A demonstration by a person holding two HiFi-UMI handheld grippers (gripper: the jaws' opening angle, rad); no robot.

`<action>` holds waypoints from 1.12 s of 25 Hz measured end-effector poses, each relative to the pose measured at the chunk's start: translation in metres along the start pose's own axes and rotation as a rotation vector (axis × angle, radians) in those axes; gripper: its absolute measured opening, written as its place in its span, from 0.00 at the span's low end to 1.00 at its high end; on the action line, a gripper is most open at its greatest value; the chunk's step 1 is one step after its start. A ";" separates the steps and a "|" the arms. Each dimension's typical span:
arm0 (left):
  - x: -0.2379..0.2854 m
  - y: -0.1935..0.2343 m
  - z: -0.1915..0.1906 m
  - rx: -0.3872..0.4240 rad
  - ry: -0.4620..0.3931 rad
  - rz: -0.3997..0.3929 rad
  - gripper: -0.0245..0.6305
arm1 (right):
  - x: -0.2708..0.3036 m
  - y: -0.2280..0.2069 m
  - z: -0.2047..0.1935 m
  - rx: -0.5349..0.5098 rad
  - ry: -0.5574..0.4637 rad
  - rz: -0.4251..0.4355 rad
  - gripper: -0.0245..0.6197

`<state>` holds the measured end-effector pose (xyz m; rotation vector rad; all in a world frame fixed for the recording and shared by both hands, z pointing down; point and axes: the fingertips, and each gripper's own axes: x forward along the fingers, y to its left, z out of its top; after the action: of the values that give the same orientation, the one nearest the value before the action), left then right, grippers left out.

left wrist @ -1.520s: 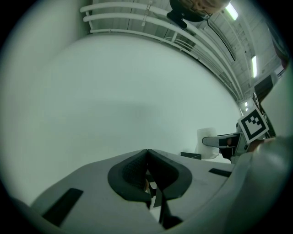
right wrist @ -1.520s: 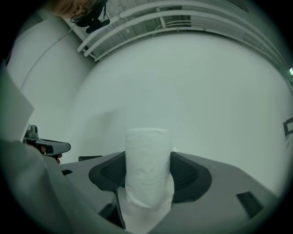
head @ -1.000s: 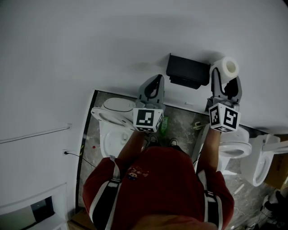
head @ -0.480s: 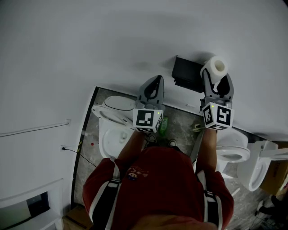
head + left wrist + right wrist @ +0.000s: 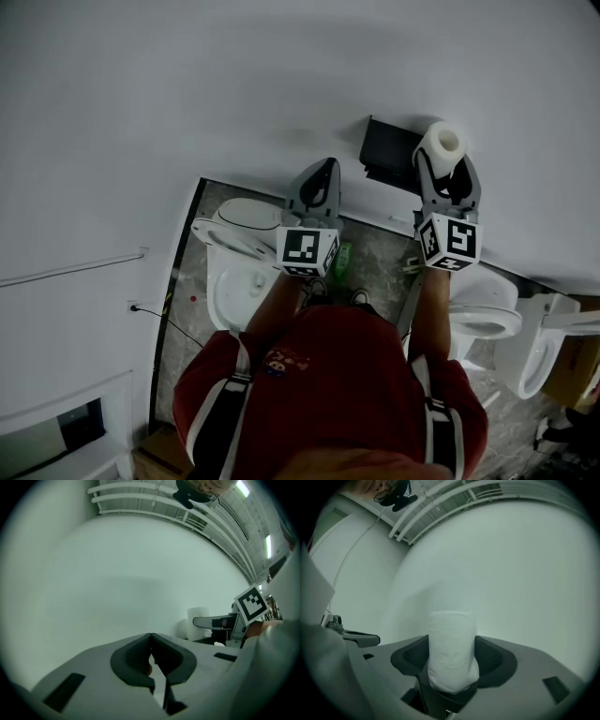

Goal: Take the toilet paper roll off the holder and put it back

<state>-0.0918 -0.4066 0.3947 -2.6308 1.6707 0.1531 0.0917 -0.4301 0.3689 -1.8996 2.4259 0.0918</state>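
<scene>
the right tool (image 5: 452,644) is clamped on the toilet paper roll (image 5: 442,142), with a pad pressing each side and the roll standing upright between them. in the head view the roll is just right of the black holder (image 5: 389,155) on the white wall (image 5: 234,84); i cannot tell whether they touch. the left tool (image 5: 151,638) has its jaws together on nothing and points at bare wall left of the holder. a white toilet (image 5: 234,272) stands on the floor below.
</scene>
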 end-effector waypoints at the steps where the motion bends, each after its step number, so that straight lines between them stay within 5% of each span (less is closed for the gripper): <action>1: 0.001 -0.001 -0.001 -0.002 0.001 -0.001 0.07 | 0.000 0.000 0.000 0.000 -0.002 0.001 0.51; 10: 0.004 0.000 -0.003 -0.004 0.003 0.002 0.07 | 0.001 0.002 0.002 0.020 -0.010 0.035 0.65; 28: 0.010 -0.014 0.008 0.010 -0.020 -0.016 0.07 | -0.044 -0.027 0.049 0.051 -0.183 -0.008 0.67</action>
<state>-0.0755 -0.4094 0.3848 -2.6256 1.6391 0.1699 0.1293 -0.3900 0.3237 -1.7935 2.2798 0.1924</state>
